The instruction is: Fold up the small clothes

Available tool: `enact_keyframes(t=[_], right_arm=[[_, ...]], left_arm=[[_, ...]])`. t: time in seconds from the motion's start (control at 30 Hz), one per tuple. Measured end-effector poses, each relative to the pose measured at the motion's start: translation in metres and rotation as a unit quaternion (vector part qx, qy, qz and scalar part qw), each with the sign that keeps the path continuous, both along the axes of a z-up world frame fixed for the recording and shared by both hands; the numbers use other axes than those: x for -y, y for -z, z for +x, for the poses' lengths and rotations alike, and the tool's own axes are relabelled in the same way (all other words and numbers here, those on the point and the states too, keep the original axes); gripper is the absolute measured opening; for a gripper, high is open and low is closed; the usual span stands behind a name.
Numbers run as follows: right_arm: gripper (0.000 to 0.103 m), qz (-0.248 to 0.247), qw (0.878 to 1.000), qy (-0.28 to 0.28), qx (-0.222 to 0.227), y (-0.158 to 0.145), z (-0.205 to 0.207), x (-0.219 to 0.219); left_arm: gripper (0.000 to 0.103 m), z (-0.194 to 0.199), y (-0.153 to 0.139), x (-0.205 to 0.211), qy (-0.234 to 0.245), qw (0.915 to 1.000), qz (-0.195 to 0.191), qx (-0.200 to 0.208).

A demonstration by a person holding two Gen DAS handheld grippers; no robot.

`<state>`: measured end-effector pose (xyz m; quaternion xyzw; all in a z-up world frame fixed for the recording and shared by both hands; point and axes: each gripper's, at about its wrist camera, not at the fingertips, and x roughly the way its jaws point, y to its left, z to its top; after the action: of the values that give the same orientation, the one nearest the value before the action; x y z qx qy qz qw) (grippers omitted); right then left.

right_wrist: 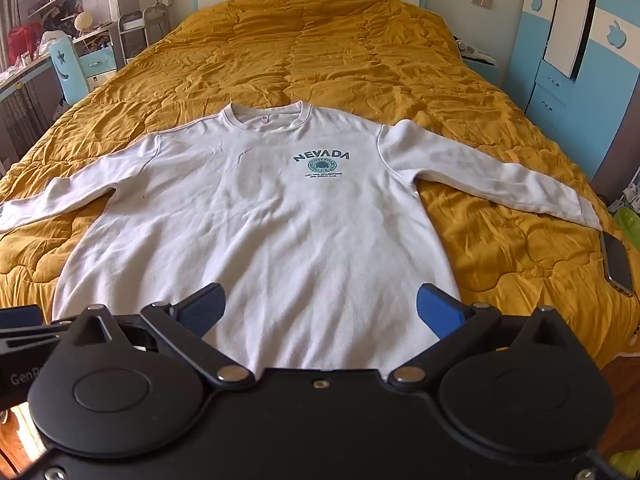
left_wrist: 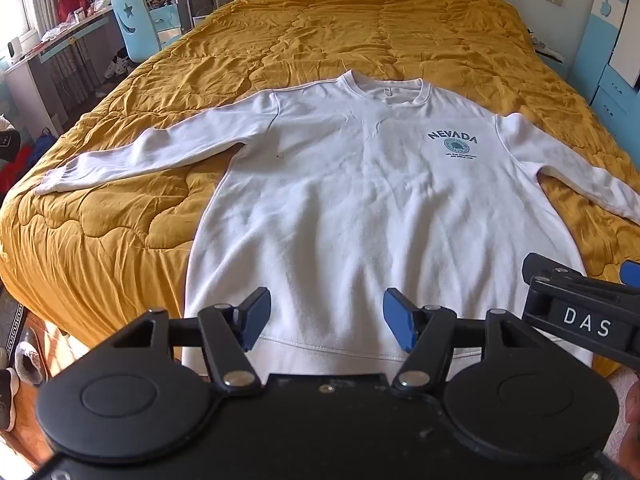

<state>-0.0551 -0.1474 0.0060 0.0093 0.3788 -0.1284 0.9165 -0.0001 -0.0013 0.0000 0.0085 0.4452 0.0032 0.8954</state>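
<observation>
A white long-sleeved sweatshirt (left_wrist: 360, 208) (right_wrist: 256, 232) with a dark "NEVADA" print lies flat, front up, on a mustard quilt, both sleeves spread out to the sides and its hem toward me. My left gripper (left_wrist: 326, 320) hovers open above the hem, nothing between its blue pads. My right gripper (right_wrist: 320, 312) also stands open over the lower part of the sweatshirt, holding nothing. In the left wrist view the right gripper (left_wrist: 580, 304) shows at the right edge, close beside the left one.
The mustard quilt (left_wrist: 360, 28) (right_wrist: 320, 52) covers a wide bed. A dark phone (right_wrist: 618, 264) lies on the quilt near the right sleeve cuff. A light-blue chair (left_wrist: 136, 24) and cluttered desk stand left of the bed; blue cabinets (right_wrist: 568, 92) stand to the right.
</observation>
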Motion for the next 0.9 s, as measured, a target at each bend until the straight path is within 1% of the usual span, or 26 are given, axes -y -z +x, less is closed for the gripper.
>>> enact_keyframes(t=[0.03,0.3,0.5,0.53,0.9], right_arm=[[0.103,0.001,1.0,0.0,0.0,0.0001,-0.0001,0.0001],[0.103,0.002,1.0,-0.002,-0.001,-0.0009,-0.0003,0.0003],[0.103,0.004,1.0,-0.004,-0.002,0.0053,0.001,-0.0035],[0.103,0.002,1.0,-0.004,-0.001,-0.0013,0.0013,-0.0018],[0.103,0.002,1.0,-0.007,-0.004,0.0023,0.0033,-0.0049]], left_arm=[[0.066,0.0003,-0.0002,-0.003,-0.002,0.9999,-0.013,-0.002],[0.066,0.0009,0.0014,-0.0035,-0.002,0.9999,-0.01,-0.004],[0.066,0.002,0.0004,-0.0023,-0.004,0.9999,-0.007,-0.006],[0.066,0.0021,0.0005,-0.002,-0.003,1.0,-0.006,-0.006],[0.066,0.0043,0.0018,-0.0024,-0.004,0.9999,-0.007,-0.009]])
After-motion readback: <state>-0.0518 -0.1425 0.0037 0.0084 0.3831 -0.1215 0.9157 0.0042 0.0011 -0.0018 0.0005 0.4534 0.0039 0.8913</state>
